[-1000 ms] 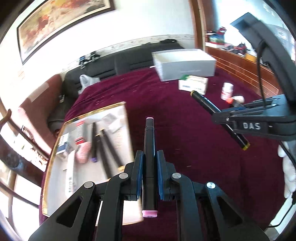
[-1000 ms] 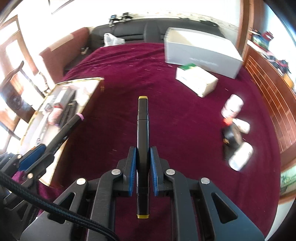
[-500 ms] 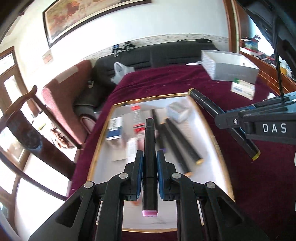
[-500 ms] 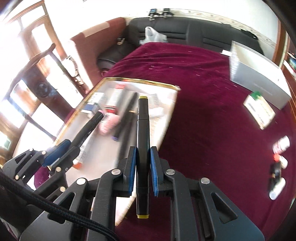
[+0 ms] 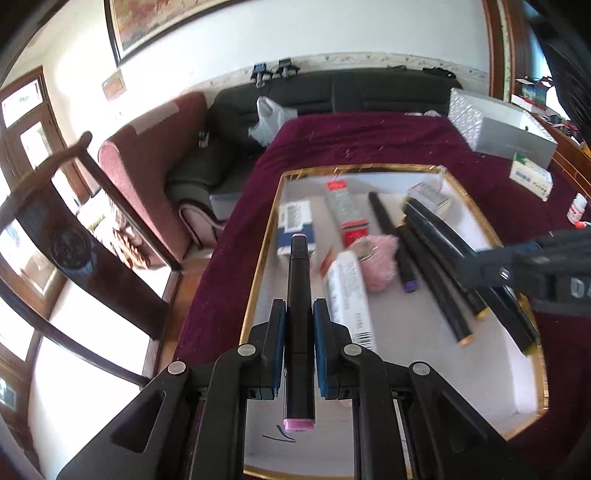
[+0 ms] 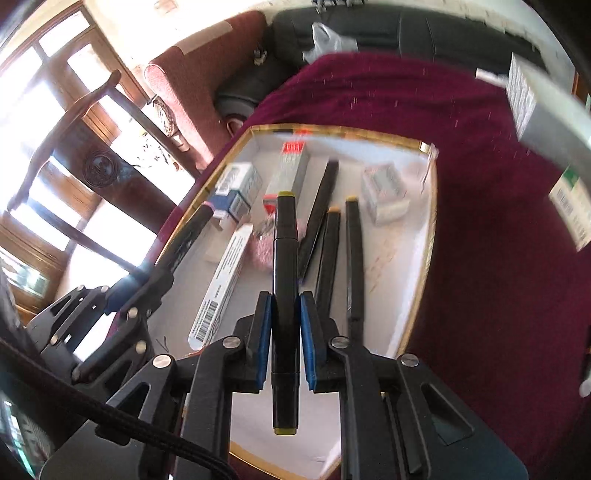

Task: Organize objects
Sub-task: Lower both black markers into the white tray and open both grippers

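The left gripper (image 5: 299, 325) and right gripper (image 6: 286, 321) each clamp a marker mid-barrel, above the tray (image 5: 491, 236); the markers look light, stiff and smooth.

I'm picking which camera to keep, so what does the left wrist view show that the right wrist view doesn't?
Only the left wrist view: a framed painting on the wall, a small white bottle on the red cloth, and the pink-capped marker seen head-on in the left tongs.

Only the right wrist view: the yellow-capped marker clamped head-on in the right tongs.

Both: the gold-rimmed tray holding black markers and boxes, the grey box, the black sofa, and the wooden chair.
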`<action>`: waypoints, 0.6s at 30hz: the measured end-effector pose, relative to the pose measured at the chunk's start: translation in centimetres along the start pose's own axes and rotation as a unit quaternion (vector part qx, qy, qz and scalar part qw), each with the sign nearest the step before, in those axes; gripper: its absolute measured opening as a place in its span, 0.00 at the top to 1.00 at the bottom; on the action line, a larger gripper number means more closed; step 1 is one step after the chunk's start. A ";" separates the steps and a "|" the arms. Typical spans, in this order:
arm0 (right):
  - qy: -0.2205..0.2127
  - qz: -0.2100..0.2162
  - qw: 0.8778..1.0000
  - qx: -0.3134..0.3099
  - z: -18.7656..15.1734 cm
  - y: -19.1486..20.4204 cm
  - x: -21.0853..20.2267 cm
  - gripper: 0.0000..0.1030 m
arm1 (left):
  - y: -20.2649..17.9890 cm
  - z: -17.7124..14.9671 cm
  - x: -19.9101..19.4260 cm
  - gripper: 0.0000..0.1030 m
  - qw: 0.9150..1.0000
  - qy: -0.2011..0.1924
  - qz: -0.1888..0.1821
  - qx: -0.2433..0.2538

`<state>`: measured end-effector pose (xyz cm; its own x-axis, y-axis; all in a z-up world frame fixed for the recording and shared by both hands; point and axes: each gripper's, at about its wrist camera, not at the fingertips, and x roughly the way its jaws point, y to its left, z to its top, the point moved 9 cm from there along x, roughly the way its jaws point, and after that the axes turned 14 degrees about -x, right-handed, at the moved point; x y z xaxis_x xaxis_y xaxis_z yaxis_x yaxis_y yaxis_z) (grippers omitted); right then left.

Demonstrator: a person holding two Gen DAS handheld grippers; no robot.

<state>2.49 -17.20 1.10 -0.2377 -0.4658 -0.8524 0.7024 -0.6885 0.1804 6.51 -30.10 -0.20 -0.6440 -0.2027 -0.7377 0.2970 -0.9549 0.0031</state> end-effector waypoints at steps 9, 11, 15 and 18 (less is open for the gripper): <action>0.033 0.022 0.999 0.019 -1.7 1.0 3.2 0.87 | 1.1 -1.0 3.5 0.88 0.999 0.043 0.000 -0.010; 0.039 0.024 0.999 0.016 -1.9 1.3 3.8 0.87 | 1.1 -1.2 4.0 0.88 0.999 0.049 0.001 -0.011; 0.051 0.026 0.998 0.014 -2.4 1.8 4.8 0.87 | 1.4 -1.1 4.2 0.88 0.999 0.049 -0.004 -0.020; 0.053 0.025 0.998 0.011 -2.6 2.1 5.2 0.87 | 1.7 -1.0 4.2 0.88 0.998 0.051 -0.009 -0.028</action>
<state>4.50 -19.66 -4.25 -0.1288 -0.4398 -0.8888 0.6970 -0.6777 0.2343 4.96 -32.34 -3.98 -0.5757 -0.1597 -0.8019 0.3265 -0.9441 -0.0463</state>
